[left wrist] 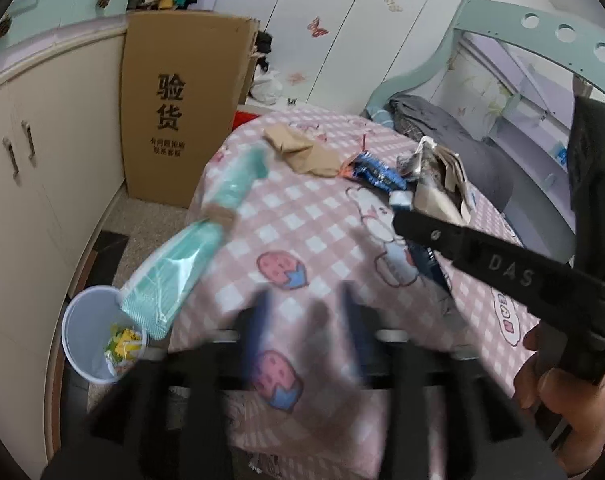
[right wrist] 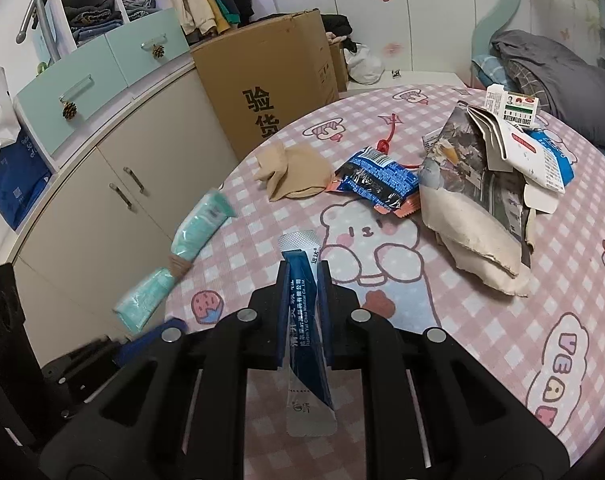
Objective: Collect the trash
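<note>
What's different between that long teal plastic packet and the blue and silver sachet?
The long teal plastic packet is in mid-air beside the bed, blurred, touching neither gripper; the blue and silver sachet is clamped upright between the right gripper's fingers. The teal packet looks longer, with a tan band round its middle; the sachet is slim, with printed lettering. Both look like wrappers headed for the white bin.
</note>
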Available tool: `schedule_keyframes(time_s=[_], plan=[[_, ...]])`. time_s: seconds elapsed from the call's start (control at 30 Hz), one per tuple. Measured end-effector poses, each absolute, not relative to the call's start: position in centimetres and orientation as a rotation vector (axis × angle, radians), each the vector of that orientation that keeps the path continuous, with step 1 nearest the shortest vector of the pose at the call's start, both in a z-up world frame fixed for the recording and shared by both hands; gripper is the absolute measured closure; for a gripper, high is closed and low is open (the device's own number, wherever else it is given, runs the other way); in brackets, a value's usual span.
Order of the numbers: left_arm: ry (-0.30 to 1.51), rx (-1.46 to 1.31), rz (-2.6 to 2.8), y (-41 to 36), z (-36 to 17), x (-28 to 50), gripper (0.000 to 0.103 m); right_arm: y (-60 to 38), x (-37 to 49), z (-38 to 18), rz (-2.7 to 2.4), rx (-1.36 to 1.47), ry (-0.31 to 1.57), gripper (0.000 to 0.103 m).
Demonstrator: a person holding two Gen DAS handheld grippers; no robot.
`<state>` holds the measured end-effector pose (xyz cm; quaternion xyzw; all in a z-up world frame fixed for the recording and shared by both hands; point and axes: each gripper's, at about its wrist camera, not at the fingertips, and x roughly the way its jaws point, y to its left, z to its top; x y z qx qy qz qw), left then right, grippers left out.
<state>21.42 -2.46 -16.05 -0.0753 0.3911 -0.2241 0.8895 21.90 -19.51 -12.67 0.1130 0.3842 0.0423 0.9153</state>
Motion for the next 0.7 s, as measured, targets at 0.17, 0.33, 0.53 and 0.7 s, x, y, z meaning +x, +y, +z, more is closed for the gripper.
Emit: schedule_keyframes(time_s=[0.17,0.33,0.53,0.7], plan=[[0.803,-0.135,-0.454,-3.0,-15.9,22.3,0.039,-19.8,22.1,-12.9,0.092,0.245,0.789,0.089],[0.787,-0.16,-0.478,-2.7,-15.8,22.2,0.039,-20.1,22.4,-13.2,0.108,0.26,0.79,0.089],[0.73,-0.248,-0.419,-0.2,-15.0,22.2,0.039,-19.6,22.5,-13.0,0.126,0.253,0.785,0.089],[0.722,-0.273,-0.359,0.9,-14.5,23.0,0.039,-19.6,22.5,-12.9,0.123,0.261,0.769,0.089]])
